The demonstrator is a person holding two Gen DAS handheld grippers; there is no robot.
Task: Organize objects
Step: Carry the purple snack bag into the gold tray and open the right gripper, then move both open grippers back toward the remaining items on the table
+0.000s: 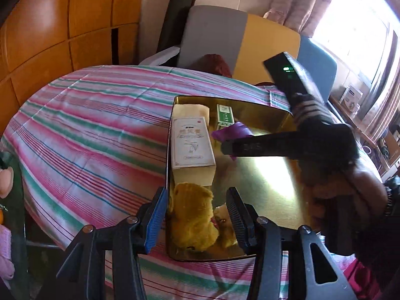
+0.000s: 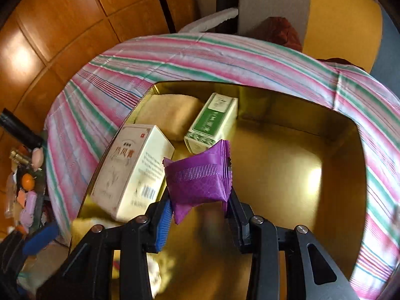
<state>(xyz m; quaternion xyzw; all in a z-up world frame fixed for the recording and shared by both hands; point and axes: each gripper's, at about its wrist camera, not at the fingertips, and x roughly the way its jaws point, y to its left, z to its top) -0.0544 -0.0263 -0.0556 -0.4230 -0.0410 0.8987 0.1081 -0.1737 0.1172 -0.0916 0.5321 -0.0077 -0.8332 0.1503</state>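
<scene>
A gold tin tray (image 1: 265, 175) (image 2: 287, 155) lies on the striped cloth. In it are a white box (image 1: 191, 145) (image 2: 130, 170), a green-and-white box (image 1: 225, 115) (image 2: 212, 122), a beige pad (image 2: 170, 112) and a yellow plush toy (image 1: 192, 215). My right gripper (image 2: 200, 200) (image 1: 225, 142) is shut on a purple packet (image 2: 200, 177) (image 1: 232, 131) and holds it above the tray's middle. My left gripper (image 1: 197, 215) is open, its fingers on either side of the yellow plush at the tray's near edge.
The striped cloth (image 1: 95, 125) covers a round table. Wooden cabinets (image 1: 62, 25) stand behind, with grey and yellow chair backs (image 1: 215, 32) beyond the table. A side shelf with small items (image 2: 27, 185) is at the left.
</scene>
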